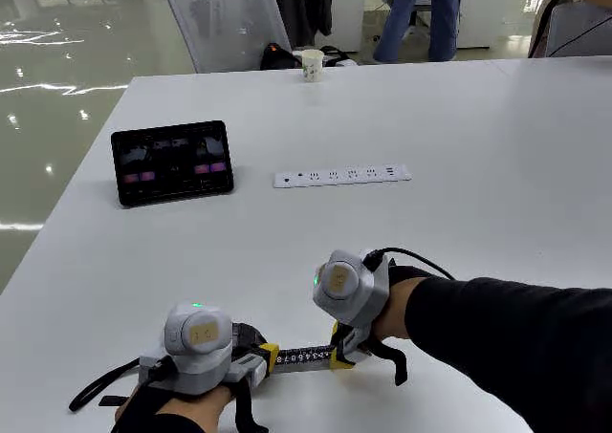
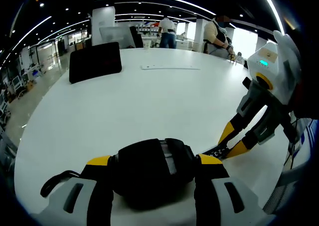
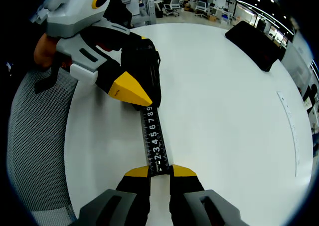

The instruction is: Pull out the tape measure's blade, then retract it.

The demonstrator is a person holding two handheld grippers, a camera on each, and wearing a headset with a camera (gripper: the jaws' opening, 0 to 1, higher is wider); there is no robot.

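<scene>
left claw [image 1: 263, 357]: low, pointing right, jaws closed around the tape measure case [image 2: 149, 173]
right claw [image 1: 339, 355]: tips angled down toward the left one, jaws pinched on the blade [image 3: 153, 136] end
spacing: claws near, facing each other
left hand [image 1: 177, 409]: at the near edge, gripping the handle
right arm [image 1: 507, 333]: dark sleeve, reaching in from the right
</scene>
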